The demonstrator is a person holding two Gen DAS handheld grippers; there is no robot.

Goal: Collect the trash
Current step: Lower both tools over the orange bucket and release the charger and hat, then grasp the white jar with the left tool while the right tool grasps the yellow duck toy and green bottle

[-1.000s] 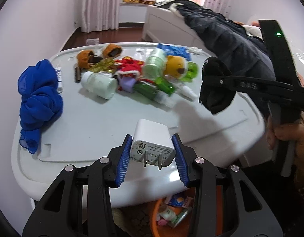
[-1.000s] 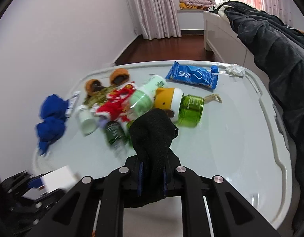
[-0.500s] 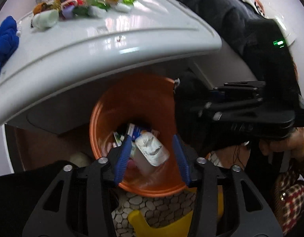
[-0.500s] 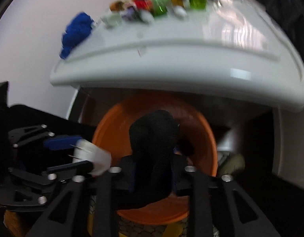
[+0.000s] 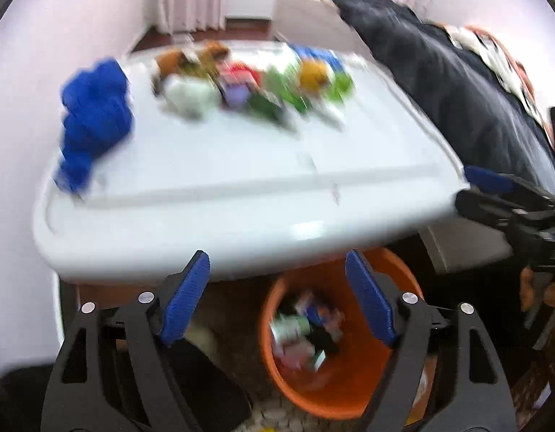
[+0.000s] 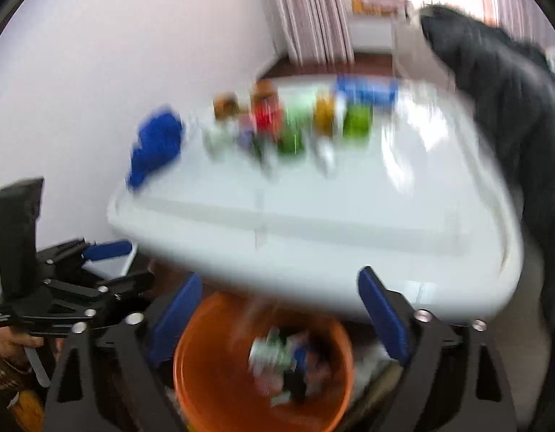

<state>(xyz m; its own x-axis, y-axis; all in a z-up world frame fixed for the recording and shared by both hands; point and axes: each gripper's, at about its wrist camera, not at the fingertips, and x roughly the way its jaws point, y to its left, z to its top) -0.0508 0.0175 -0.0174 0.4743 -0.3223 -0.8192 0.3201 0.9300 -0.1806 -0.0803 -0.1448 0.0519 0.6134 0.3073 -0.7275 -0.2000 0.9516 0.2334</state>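
The trash (image 5: 306, 327), a blurred heap of wrappers and small packs, lies inside the orange bin (image 5: 335, 392) on the floor, just under the near edge of the white bench (image 5: 241, 187). Both tongs hover above the bin: the left tongs (image 5: 277, 298) gape wide with nothing between the blue pads, and the right tongs (image 6: 281, 320) are likewise spread and empty. More clutter (image 5: 255, 82) sits along the bench's far edge, with a blue cloth (image 5: 93, 115) at its left edge.
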